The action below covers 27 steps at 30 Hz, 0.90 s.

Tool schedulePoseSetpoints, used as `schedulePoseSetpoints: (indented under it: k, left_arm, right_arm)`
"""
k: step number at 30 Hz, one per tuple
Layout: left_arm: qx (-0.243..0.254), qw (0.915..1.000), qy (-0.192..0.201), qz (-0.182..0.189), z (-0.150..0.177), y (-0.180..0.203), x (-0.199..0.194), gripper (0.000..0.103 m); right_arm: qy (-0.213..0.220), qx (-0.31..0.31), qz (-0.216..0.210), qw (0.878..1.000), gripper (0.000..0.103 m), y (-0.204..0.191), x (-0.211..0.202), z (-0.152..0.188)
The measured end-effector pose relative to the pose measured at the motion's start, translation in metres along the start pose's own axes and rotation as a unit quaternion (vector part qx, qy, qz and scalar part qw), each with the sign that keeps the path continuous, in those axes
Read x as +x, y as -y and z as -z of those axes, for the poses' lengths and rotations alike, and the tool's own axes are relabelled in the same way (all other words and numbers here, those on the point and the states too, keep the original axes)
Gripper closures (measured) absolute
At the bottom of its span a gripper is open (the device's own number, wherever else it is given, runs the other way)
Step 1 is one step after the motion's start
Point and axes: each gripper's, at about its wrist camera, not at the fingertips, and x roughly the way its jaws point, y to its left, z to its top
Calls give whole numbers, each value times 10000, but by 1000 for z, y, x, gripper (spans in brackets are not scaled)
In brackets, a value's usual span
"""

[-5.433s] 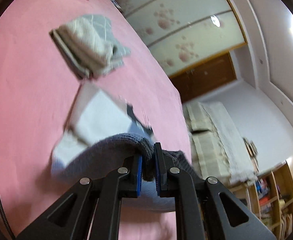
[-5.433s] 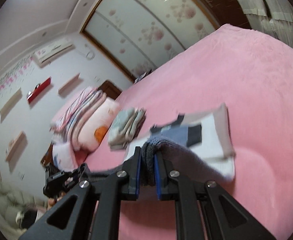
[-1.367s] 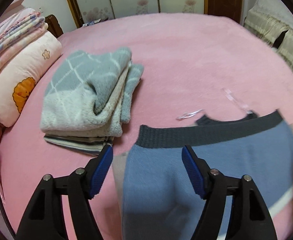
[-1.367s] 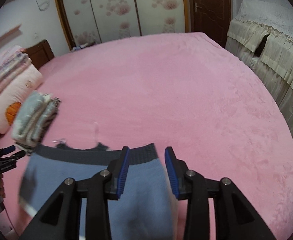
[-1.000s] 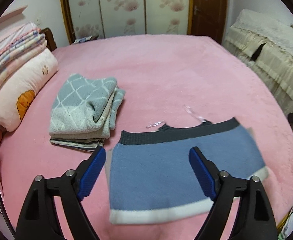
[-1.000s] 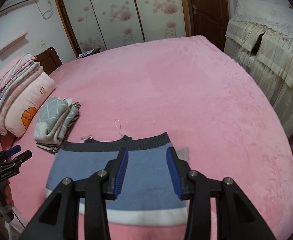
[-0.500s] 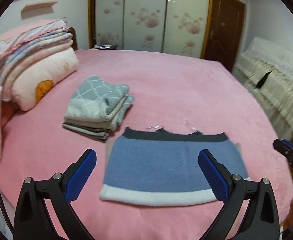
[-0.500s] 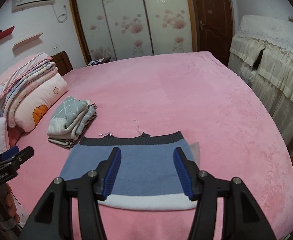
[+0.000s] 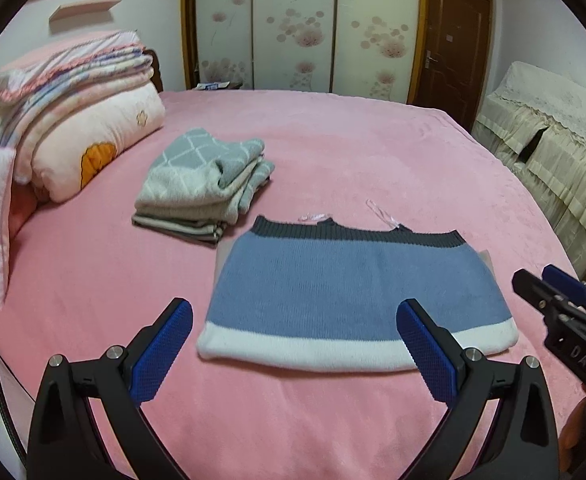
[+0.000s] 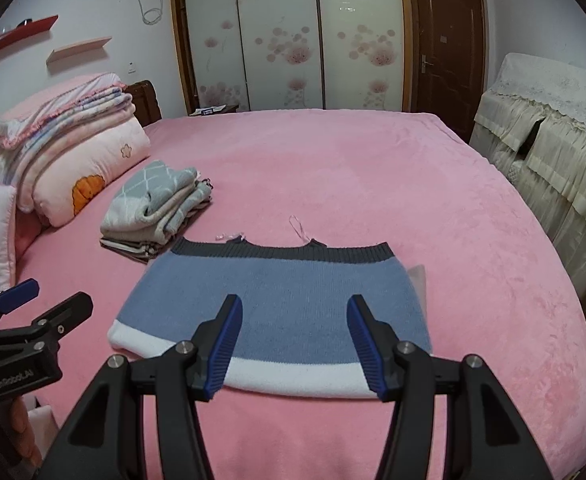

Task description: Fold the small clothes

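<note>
A small blue knit garment with a dark grey band at its far edge and a white band at its near edge lies flat on the pink bed. Two thin clear straps trail from the grey band. My left gripper hovers wide open, nearer than the white band, holding nothing. In the right wrist view the garment lies past my right gripper, which is open and empty above the near edge. Each gripper shows at the edge of the other's view: the right, the left.
A pile of folded clothes, grey checked piece on top, sits left of the garment. Stacked pillows and quilts fill the bed's left end. Cloth-covered furniture stands along the right side. Wardrobe doors line the far wall.
Both grippers, earlier shut on the garment, have let it go, opened wider and drawn back toward the bed's near edge. The garment now lies spread flat and still.
</note>
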Motion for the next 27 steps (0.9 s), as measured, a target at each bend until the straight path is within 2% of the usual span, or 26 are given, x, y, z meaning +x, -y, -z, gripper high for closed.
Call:
schedulePoseSetpoints:
  k: [4,15,18,21,25,27]
  left_arm:
    - [-134,9997,-188,-47,15,-6,15,2]
    - [-673,9947,-778,16,64,-29,58,2]
    - [-899,9921,-846,207,75,-35,70,2]
    - [-1234,9864,-927,562,89,-43,84,2]
    - [-1790,9703,-1014,1273,104,-54,104,2]
    - [-2003,9626,-1043,1495,110,-58,114,2]
  right_arm:
    - [-197,-133,-36,9997,48,-12,14,10]
    - [-352,-298,-91,9989,48,-30,36,38]
    - [-478,-359,-80,9982,48,-34,48,47]
    - [-546,-404,-88,9977,48,-35,59,54]
    - [-544,-442,-60,9975,48,-37,76,64]
    - [-608,-416,-32,9973,48,-37,86,68]
